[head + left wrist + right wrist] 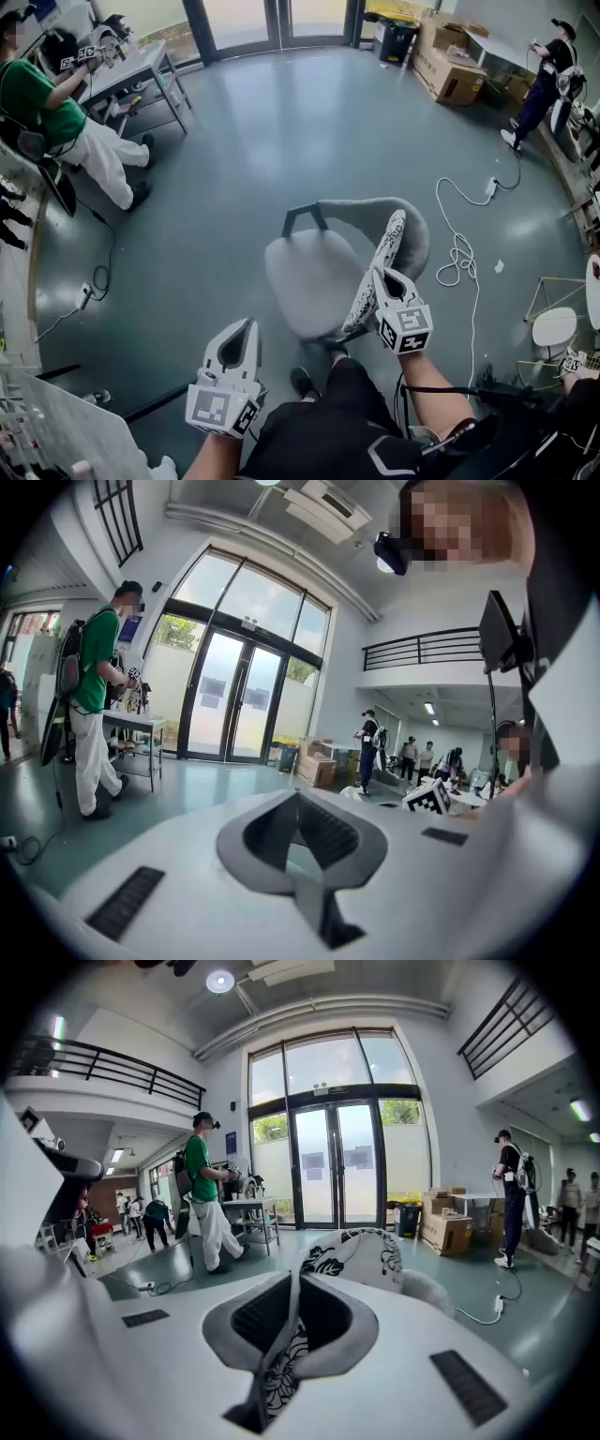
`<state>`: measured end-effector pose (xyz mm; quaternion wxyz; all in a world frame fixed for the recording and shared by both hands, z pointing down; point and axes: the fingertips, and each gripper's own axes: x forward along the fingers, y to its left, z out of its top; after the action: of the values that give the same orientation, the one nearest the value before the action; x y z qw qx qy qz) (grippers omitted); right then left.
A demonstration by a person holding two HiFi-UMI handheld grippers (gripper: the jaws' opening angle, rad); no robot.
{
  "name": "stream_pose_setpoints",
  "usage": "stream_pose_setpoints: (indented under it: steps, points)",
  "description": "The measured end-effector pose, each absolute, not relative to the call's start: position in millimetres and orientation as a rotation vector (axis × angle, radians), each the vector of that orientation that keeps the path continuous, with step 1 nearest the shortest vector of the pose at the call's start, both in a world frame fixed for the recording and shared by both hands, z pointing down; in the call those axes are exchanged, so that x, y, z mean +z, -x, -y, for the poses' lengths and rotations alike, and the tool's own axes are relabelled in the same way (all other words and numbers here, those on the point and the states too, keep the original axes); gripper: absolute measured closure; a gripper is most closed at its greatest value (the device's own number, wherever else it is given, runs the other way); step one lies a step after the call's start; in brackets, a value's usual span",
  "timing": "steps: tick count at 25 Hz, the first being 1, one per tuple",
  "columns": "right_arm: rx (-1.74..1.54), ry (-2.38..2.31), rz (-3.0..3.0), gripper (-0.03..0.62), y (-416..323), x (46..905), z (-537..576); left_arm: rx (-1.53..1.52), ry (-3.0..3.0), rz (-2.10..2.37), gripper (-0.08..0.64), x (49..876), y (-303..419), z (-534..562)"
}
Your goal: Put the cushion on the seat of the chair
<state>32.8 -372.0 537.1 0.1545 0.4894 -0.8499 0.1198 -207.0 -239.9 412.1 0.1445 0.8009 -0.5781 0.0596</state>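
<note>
A grey upholstered chair stands in the middle of the head view, its round seat (307, 277) bare and its backrest (417, 239) to the right. The cushion (377, 272), white with a black flower print, hangs on edge over the seat's right side and leans toward the backrest. My right gripper (382, 277) is shut on its lower part; in the right gripper view the printed cushion (361, 1255) runs out from between the jaws of the right gripper (293, 1277), with the backrest (439, 1290) behind. My left gripper (249, 326) is shut with nothing in it, near the seat's front left. In its own view the left gripper (298, 795) shows fingertips that meet.
A person in a green shirt (45, 105) works at a metal table (141, 64) at the far left. Cardboard boxes (450, 67) and another person (546, 82) are at the far right. A white cable (459, 251) lies on the floor right of the chair. A white stool (553, 326) stands near it.
</note>
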Motion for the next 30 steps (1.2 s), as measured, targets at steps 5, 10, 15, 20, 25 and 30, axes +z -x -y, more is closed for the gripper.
stream_pose_setpoints:
  steps: [5,10,15,20,25,30]
  points:
    - [0.328,-1.299,2.444,0.566,-6,571,393,0.222,-2.254,1.668,0.551,437,213,251]
    - [0.335,-1.187,2.476,0.565,28,594,401,0.249,-2.214,1.679,0.551,451,222,253]
    - [0.346,-1.057,2.523,0.565,71,615,402,0.262,-2.168,1.710,0.551,462,234,251]
    - [0.364,-0.976,2.545,0.565,102,637,411,0.279,-2.133,1.746,0.551,472,247,252]
    - [0.366,-0.881,2.551,0.565,130,661,418,0.282,-2.101,1.764,0.551,482,258,258]
    - [0.417,-0.843,2.525,0.565,150,693,421,0.289,-2.066,1.773,0.551,496,265,257]
